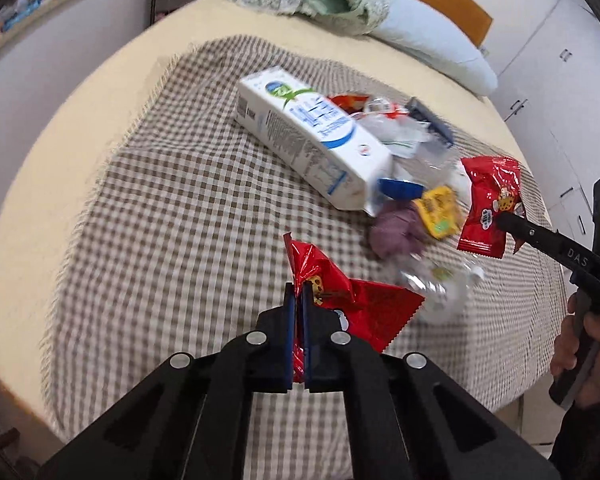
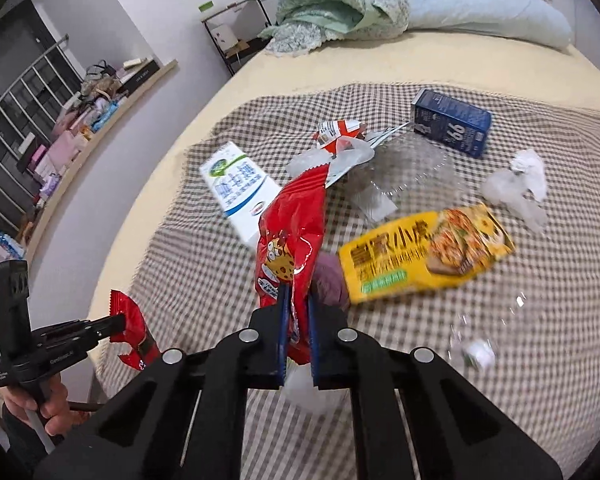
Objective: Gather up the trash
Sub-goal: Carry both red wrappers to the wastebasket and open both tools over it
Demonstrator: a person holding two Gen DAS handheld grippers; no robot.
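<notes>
Bedroom setup, with a bed (image 1: 60,184) in a cream sheet and a brown-and-white checked cloth (image 1: 172,208) spread over it, where all the trash is dumped. Up by the headboard you've got a bunched mint-green blanket (image 2: 332,12) and a pale blue pillow (image 2: 488,12), and a cluttered shelf (image 2: 80,120) runs along the wall.

Your left gripper (image 1: 298,298) has its blue pads clamped tight on a crumpled red cookie wrapper (image 1: 364,312), held up off the cloth. Your right gripper (image 2: 298,304) is pinched on a second red cookie wrapper (image 2: 296,240), the one with the cartoon cookie on it, which sticks up between the fingers. In each wrist view the other gripper shows off at the edge with its red pack, plus the hand around its handle.

Still lying on the cloth: a big white milk carton (image 1: 312,144) on its side, a dark blue drink carton (image 2: 452,124) behind it, and a yellow snack packet (image 2: 424,256) just beside a purplish lump (image 1: 396,232); what that is, you can't really tell. There's also a torn red-and-white wrapper (image 2: 338,132), some clear crinkled plastic (image 2: 408,172) in the middle of the pile, and crumpled white tissue (image 2: 520,188) well off toward the far side.
</notes>
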